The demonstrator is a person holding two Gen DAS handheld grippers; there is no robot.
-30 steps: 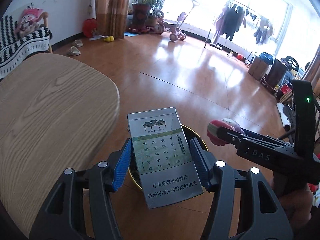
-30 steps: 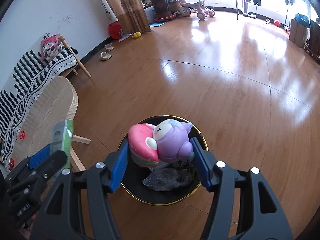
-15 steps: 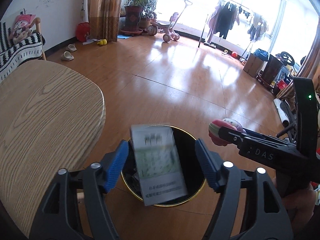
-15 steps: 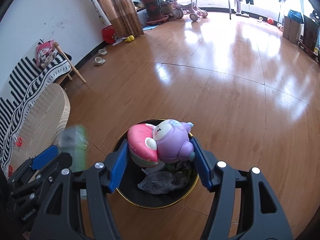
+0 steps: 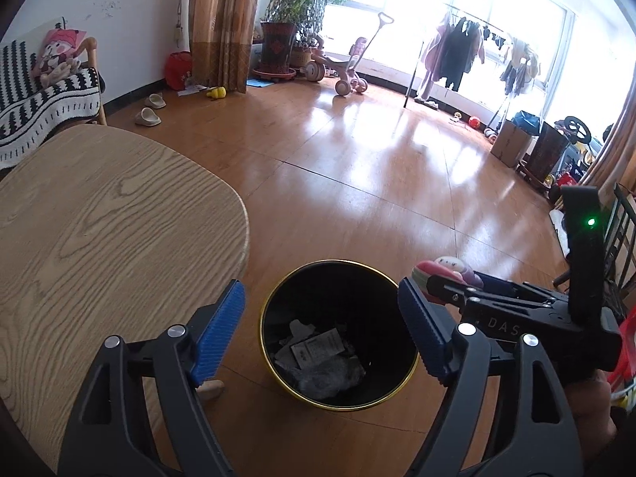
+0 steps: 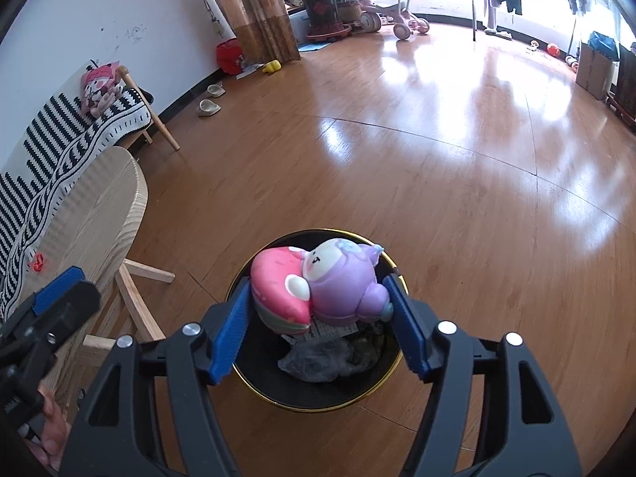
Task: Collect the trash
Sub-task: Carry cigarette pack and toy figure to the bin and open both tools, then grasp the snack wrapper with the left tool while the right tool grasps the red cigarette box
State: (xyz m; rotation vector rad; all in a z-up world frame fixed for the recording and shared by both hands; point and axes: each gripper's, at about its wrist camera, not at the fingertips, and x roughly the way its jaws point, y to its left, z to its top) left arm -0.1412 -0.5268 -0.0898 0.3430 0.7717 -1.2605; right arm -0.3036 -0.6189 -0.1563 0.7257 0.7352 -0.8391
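Above the black bin on the floor, I found my left tool wide and empty, jaws just opened. My right tool had been easing open, the pink-and-purple toy still between its pads over the bin, right of the bench.

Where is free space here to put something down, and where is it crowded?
Free: the wooden tabletop left of the bin, and the open floor beyond it. Crowded: over the bin, where the right hand-held gripper holds the toy, beside the left hand-held gripper.
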